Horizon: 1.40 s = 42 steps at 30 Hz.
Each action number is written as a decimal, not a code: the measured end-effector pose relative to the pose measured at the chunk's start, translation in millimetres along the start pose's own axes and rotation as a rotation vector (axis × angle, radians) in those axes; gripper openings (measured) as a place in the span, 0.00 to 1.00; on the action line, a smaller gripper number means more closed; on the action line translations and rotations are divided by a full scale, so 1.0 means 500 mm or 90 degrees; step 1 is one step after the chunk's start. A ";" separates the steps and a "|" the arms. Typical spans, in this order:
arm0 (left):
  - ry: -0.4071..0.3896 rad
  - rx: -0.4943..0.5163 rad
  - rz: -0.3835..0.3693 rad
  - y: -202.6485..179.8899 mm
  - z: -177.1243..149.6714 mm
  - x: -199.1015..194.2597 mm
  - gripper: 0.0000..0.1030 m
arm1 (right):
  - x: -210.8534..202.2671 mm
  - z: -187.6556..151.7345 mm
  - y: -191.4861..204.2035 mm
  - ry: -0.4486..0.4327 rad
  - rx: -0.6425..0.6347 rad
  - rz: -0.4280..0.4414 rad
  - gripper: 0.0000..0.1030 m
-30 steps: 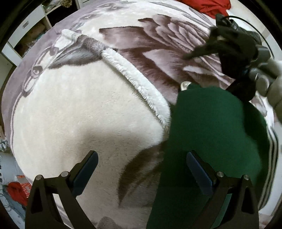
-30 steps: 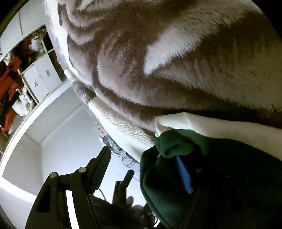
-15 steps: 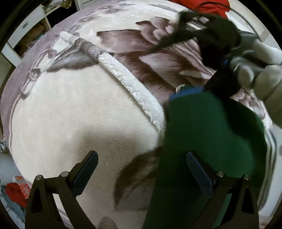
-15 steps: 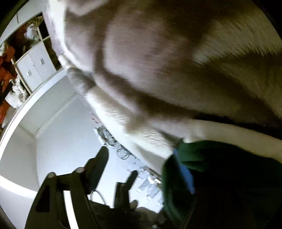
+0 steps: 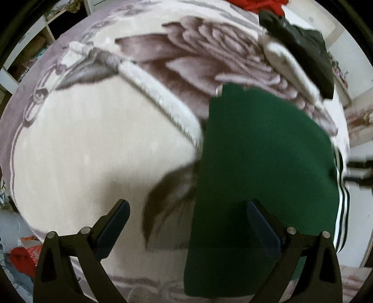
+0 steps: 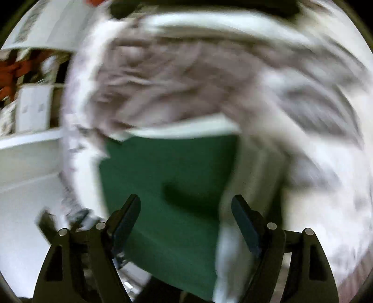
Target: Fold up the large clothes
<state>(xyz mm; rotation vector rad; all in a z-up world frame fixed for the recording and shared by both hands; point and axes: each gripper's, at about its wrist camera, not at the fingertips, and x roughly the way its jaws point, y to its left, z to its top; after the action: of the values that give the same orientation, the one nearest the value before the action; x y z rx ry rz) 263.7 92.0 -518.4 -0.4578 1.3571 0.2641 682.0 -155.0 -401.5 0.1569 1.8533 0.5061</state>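
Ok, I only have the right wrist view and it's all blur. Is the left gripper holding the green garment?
Observer: No. The left gripper is open with nothing between its fingers, above the edge of the green garment, which lies flat on the blanket.
Operator: Any markings on it?
Observer: White stripes run along the side away from that gripper.
Operator: Anything beyond it?
Observer: Red cloth at the blanket's far end.

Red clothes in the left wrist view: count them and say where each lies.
2. One red garment lies at the top edge, beyond the blanket. Another red garment lies at the lower left, off the blanket's edge. More may be hidden.
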 end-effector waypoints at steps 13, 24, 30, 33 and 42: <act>-0.025 0.066 0.019 -0.041 -0.021 -0.011 1.00 | -0.069 -0.192 -0.141 -0.166 0.153 0.083 0.02; 0.001 -0.041 -0.238 0.008 -0.028 0.028 0.99 | 0.067 -0.149 -0.215 -0.043 0.136 0.131 0.82; 0.062 -0.104 -0.367 0.011 -0.026 0.134 0.99 | 0.140 -0.114 -0.271 -0.017 0.089 0.155 0.90; 0.064 -0.097 -0.396 -0.006 -0.014 0.157 0.99 | 0.189 -0.089 -0.293 -0.007 0.079 0.199 0.96; 0.073 -0.088 -0.461 -0.011 0.016 0.173 0.99 | 0.209 -0.084 -0.325 0.012 0.073 0.310 1.00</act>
<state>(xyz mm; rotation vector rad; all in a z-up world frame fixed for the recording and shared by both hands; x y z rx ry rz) 290.5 84.0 -600.8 -1.0547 1.2014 -0.2707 630.3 -275.2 -549.4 0.6934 1.8631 0.7335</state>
